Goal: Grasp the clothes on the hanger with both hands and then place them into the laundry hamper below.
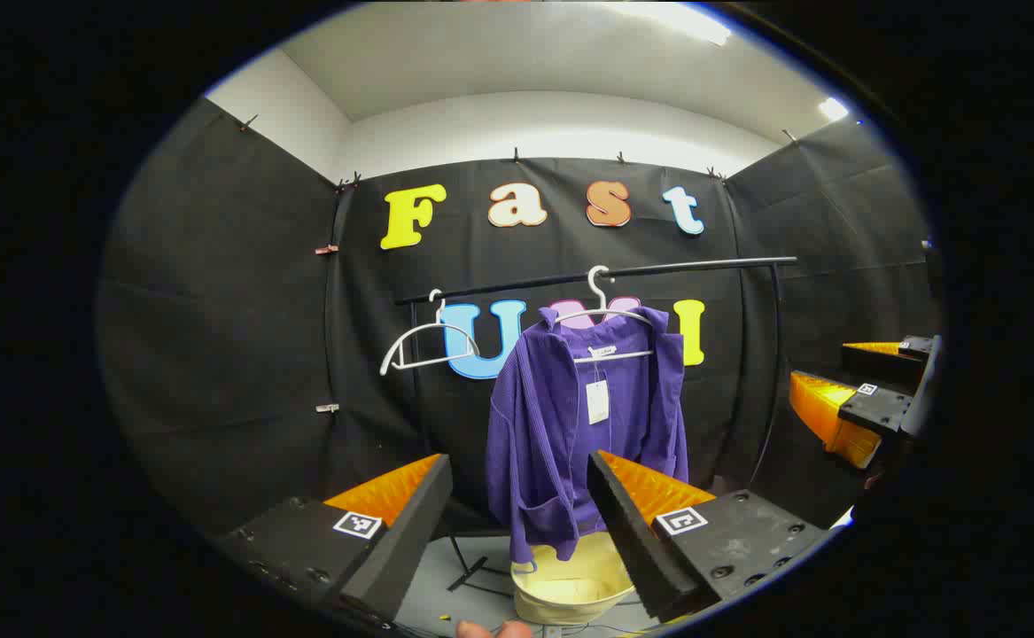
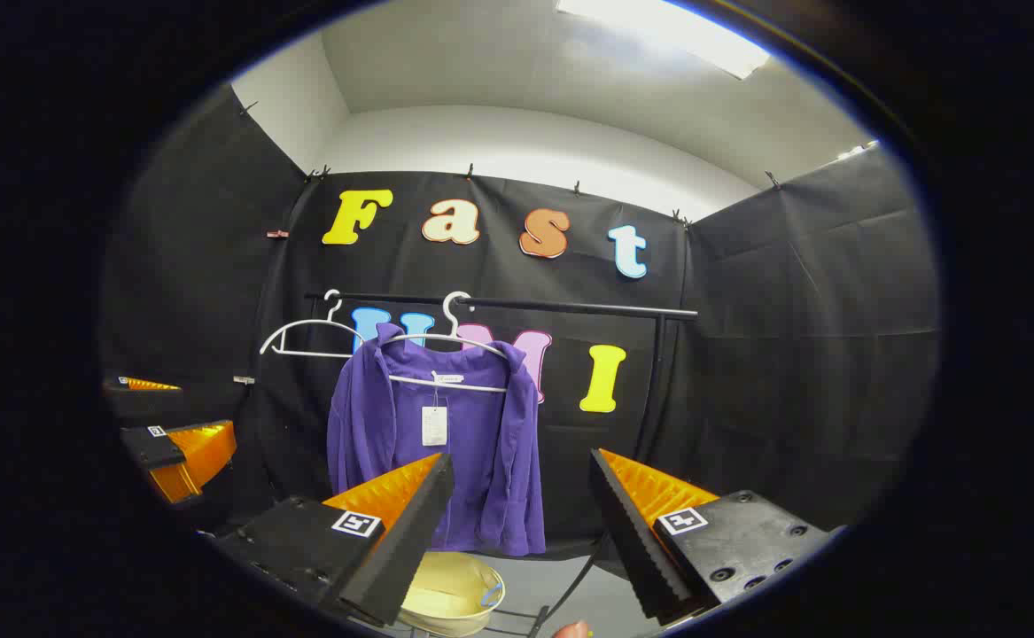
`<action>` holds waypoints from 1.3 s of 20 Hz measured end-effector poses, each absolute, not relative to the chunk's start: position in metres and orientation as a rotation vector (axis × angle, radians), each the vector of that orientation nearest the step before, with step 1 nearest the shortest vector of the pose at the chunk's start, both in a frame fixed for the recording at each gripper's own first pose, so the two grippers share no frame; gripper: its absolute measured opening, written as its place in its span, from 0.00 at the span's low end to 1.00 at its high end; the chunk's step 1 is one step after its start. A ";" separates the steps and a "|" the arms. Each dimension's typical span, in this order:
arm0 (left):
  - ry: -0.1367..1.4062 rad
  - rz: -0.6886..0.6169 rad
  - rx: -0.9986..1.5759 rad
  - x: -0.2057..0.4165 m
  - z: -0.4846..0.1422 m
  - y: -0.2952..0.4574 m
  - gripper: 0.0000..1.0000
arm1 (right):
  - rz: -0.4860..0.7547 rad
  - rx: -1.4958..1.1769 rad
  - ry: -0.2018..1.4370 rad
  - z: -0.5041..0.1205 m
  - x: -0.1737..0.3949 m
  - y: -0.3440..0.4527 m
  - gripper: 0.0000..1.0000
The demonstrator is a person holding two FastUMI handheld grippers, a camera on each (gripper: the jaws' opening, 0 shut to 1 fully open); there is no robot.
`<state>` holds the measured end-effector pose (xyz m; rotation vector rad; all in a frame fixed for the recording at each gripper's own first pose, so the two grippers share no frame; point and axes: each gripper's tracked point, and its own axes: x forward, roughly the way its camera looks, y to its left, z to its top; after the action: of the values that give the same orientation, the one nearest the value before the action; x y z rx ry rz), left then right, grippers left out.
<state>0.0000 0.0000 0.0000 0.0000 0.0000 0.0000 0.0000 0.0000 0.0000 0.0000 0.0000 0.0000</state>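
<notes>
Both grippers face the purple shirt on its hanger, jaws wide and empty, nothing grasped yet.

The rail (image 1: 596,270) crosses the middle of the left gripper view, and the purple shirt (image 1: 570,425) hangs below it at frame centre on a white hanger (image 1: 605,310), beside an empty hanger (image 1: 419,341) to its left. The pale hamper (image 1: 570,585) sits at the bottom centre, under the shirt's hem. The likely trouble: pulling the shirt straight down could snag its collar on the hanger or drag hanger and rail along, and a loose grip could drop it beside the hamper. The left gripper (image 1: 517,496) is level, aimed at the shirt's lower half, well apart from it. The right gripper (image 2: 521,496) is also level, aimed just right of the shirt (image 2: 437,443), with the hamper (image 2: 450,594) low between its fingers.
</notes>
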 end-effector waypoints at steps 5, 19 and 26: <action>-0.002 -0.008 -0.003 -0.004 0.002 -0.002 0.96 | 0.011 0.005 0.002 -0.001 -0.002 0.003 0.97; -0.009 0.004 -0.006 0.008 0.004 0.001 0.96 | 0.016 0.002 0.012 -0.006 0.006 0.001 0.97; -0.008 0.010 -0.006 0.020 0.007 -0.002 0.96 | 0.041 -0.009 0.020 -0.012 0.021 0.003 0.95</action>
<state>0.0202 -0.0021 0.0071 -0.0061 -0.0076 0.0105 0.0212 0.0034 -0.0120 -0.0089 0.0195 0.0408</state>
